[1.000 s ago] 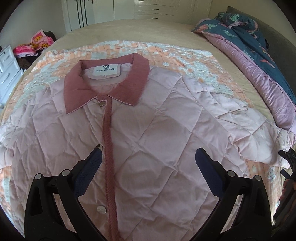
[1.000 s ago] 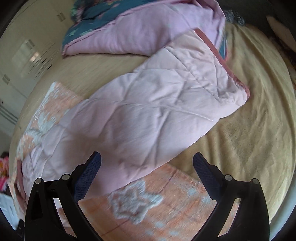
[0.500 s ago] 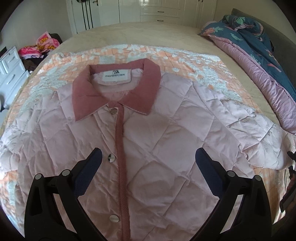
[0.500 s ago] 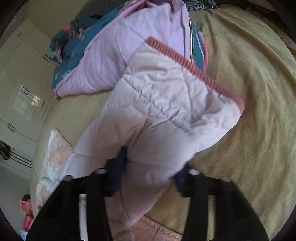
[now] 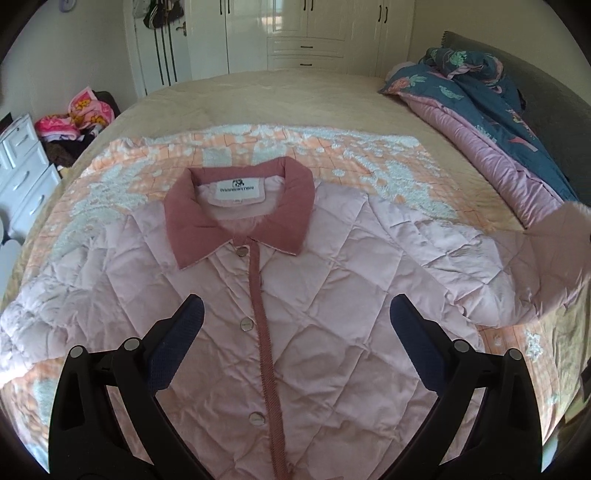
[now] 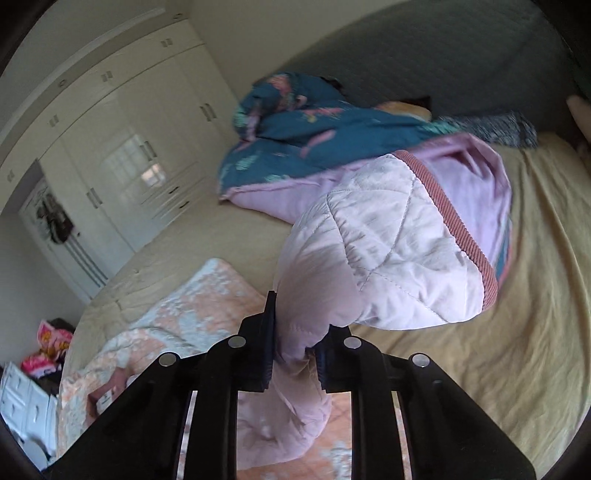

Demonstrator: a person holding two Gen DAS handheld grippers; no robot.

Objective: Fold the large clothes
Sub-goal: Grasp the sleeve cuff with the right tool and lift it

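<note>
A pale pink quilted jacket with a dusty-rose collar lies face up and buttoned on an orange-and-white blanket. My left gripper hovers open above the jacket's chest, nothing between its fingers. In the right wrist view, my right gripper is shut on the jacket's sleeve, pinching the fabric a little behind the rose-trimmed cuff. The sleeve is lifted off the bed, and its cuff end bulges above the jaws. The raised sleeve also shows at the right edge of the left wrist view.
A beige bed carries the blanket. A blue floral and pink duvet is heaped along its right side by the grey headboard. White wardrobes stand behind; white drawers and a pile of bright clothes at the left.
My right gripper closed on the sleeve and lifted it off the bed. My left gripper rose, so more of the jacket and room shows.
</note>
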